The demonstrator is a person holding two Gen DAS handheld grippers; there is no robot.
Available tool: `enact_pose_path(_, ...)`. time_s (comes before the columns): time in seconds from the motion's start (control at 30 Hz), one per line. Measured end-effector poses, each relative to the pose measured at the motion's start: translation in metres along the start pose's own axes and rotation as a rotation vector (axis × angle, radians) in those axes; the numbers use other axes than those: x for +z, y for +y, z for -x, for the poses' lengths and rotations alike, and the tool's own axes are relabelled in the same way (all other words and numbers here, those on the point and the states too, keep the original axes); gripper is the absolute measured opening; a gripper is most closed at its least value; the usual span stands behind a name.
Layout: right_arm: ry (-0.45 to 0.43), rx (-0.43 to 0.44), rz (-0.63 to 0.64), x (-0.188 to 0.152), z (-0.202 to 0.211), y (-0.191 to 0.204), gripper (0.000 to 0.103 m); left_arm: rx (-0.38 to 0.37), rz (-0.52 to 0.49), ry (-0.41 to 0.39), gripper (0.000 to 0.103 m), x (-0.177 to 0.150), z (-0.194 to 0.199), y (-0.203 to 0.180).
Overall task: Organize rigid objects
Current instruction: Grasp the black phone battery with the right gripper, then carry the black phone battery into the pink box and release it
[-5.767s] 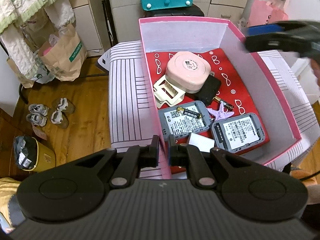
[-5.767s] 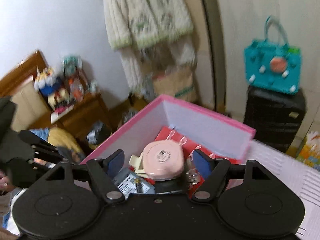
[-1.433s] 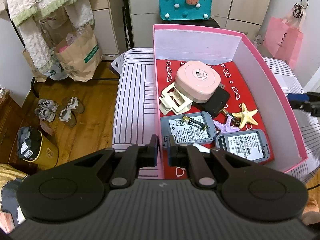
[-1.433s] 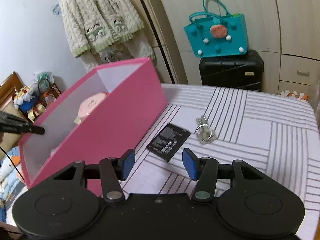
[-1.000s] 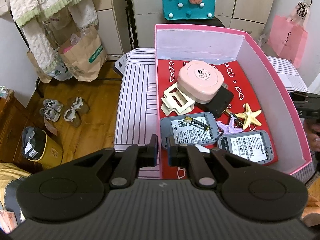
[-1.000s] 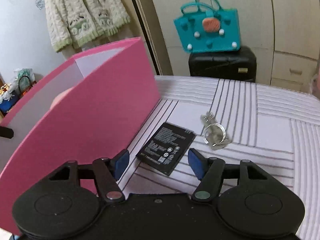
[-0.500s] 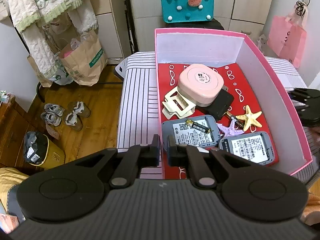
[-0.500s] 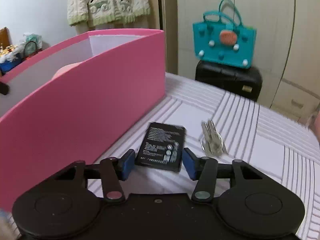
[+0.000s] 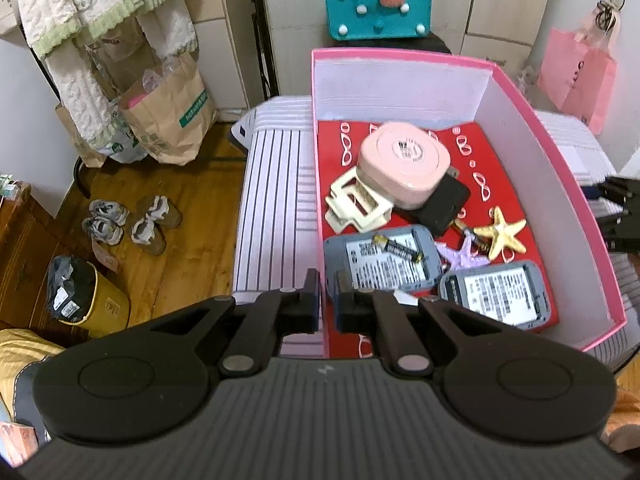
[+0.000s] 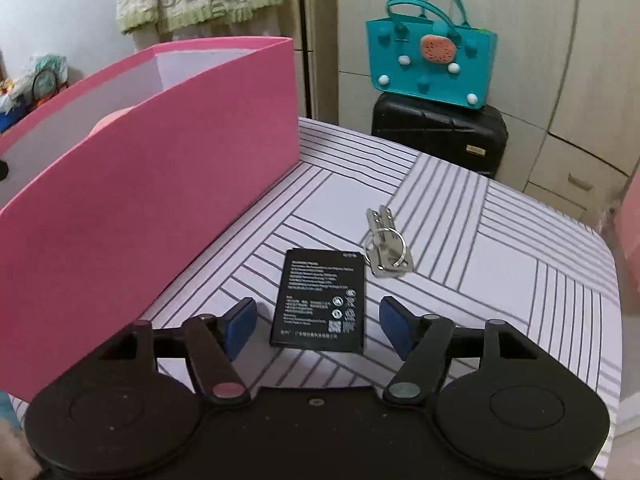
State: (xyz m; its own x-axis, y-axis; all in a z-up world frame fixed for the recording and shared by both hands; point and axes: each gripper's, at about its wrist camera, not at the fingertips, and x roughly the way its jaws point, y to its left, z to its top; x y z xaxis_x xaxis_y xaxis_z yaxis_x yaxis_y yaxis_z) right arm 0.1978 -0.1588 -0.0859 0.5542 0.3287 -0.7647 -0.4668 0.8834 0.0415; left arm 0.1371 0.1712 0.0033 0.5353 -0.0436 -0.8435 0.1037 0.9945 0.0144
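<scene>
The striped worktop (image 10: 480, 248) carries a tall pink box (image 9: 560, 184), its floor lined in red with a white spectacles print. Lying in the box, biggest first: a rounded pink case (image 9: 404, 164) resting partly on a cream hair claw clip (image 9: 352, 210) and a flat black device (image 9: 444, 208); two grey battery-like packs with white labels (image 9: 380, 264), side by side near the front wall; a yellow starfish (image 9: 502, 232) overlapping a purple starfish (image 9: 464, 256); and a slim AA battery (image 9: 398, 246) lying across the left grey pack.

The left gripper (image 9: 328, 300) is clenched on the box's left wall at the near corner, one finger inside and one outside the rim.

Outside the box, on the worktop just right of its pink wall, a flat black phone battery (image 10: 320, 298) lies label up. A small bunch of keys on a ring (image 10: 386, 246) sits just beyond its far right corner. The right gripper (image 10: 318, 330) is low over the worktop, its jaws having just been opening; they now stand apart on either side of the phone battery's near end, the blue pads (image 10: 240, 326) clear of its edges.
</scene>
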Motion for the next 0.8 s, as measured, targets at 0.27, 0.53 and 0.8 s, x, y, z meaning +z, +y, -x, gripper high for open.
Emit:
enact_pose_path(0.27,-0.027,-0.01,-0.037,-0.002,0.002,-0.001,0.054,-0.004,-0.017,0.033,0.006,0.0,-0.004,0.0)
enact_pose_path(0.53,-0.092,0.006,-0.058,-0.005,0.033,0.0,0.054,-0.017,0.012,0.018,0.006,0.001,-0.003,0.004)
enact_pose_path(0.8,-0.165,0.033,-0.067,0.0,0.084,0.005,0.054,-0.02,0.003,0.005,0.006,0.001,-0.003,0.004)
